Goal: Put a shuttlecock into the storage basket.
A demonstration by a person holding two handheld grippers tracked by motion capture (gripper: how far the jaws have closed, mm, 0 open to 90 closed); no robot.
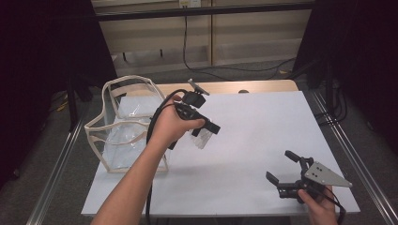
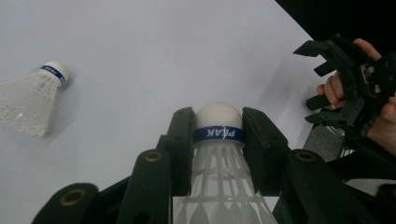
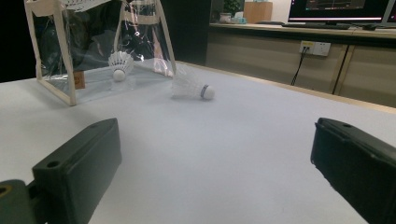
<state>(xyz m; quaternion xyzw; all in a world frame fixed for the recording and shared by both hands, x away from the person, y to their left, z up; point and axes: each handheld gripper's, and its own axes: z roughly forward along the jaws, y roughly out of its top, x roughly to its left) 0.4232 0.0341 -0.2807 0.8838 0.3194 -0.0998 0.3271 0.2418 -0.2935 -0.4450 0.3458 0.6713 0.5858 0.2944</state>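
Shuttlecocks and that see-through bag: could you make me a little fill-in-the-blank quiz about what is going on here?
1. The left claw is clamped on a ____ with a blue band.
2. Another shuttlecock lies on the ____ table.
3. One more shuttlecock sits inside the clear ____.
4. The right claw has its jaws ____, with nothing between them.

Missing words: shuttlecock; white; bag; open

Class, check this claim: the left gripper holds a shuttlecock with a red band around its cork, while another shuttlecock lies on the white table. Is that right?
Not quite. The band on the shuttlecock held by the left gripper is blue, not red, as the left gripper view shows. The rest holds: another shuttlecock lies on the white table.
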